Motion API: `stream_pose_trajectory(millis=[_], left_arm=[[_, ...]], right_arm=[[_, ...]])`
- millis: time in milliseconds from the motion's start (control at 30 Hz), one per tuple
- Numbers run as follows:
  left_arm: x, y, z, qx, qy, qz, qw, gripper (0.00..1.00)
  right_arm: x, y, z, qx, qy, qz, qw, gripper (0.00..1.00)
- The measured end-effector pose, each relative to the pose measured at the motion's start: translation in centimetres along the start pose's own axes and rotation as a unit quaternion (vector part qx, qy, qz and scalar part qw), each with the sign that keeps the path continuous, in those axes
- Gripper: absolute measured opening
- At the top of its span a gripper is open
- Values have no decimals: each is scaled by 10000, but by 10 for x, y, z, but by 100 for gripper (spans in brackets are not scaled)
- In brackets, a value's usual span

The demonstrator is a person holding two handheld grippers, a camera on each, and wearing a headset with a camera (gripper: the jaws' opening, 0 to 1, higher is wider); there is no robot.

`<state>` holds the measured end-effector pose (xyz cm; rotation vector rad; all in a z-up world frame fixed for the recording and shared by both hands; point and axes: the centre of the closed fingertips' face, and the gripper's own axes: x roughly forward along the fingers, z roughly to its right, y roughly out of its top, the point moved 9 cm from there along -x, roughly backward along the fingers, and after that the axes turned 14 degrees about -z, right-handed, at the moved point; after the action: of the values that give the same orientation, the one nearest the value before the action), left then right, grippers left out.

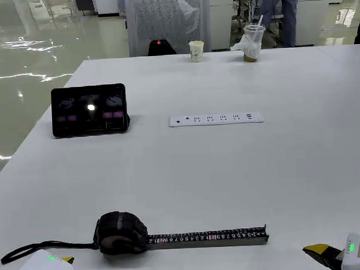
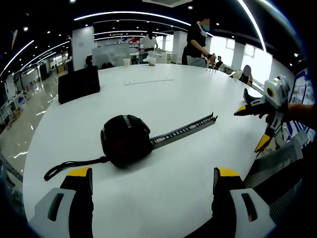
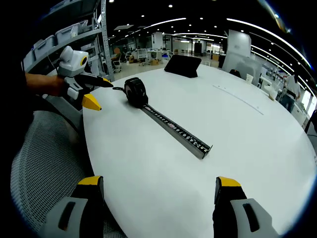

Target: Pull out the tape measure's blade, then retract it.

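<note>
Two grippers wide, blade lying out

Black tape measure [image 1: 120,233] sits on the white table [image 1: 241,168] at 6 o'clock in the head view, close to the near edge. Blade [image 1: 208,236] lies flat, extended toward 3 o'clock. Its printed digit runs 2–9 are readable; the case label is too small to read. Wrist strap [image 1: 35,249] trails toward 9. Left gripper [image 2: 152,176]: jaws spread wide, empty, apart from the case. Right gripper [image 3: 158,181]: likewise wide, empty, apart from the blade tip. Tablet [image 1: 89,109] at 10, power strip [image 1: 216,118] at 12. Paper cup [image 1: 196,50] and plastic cup [image 1: 252,42] at the far edge.

Tablet [image 1: 89,109], power strip [image 1: 216,118] on table [image 1: 229,169]; paper cup [image 1: 196,50], plastic cup [image 1: 252,42] at far edge.
</note>
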<state>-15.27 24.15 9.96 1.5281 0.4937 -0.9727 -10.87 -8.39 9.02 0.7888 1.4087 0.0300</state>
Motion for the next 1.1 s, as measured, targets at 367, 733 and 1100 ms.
stream_pose_trajectory(millis=[367, 733, 1100], left_arm=[[12, 10, -5, 25, 63, 11, 10000, 99], [22, 15, -11, -75, 117, -11, 9999, 98], [29, 26, -18, -198, 203, -10, 9996, 93]], right_arm=[[5, 4, 15, -308, 34, -8, 9995, 87], [12, 12, 29, -715, 78, -95, 9974, 82], [20, 20, 45, -1121, 113, -186, 9935, 72]])
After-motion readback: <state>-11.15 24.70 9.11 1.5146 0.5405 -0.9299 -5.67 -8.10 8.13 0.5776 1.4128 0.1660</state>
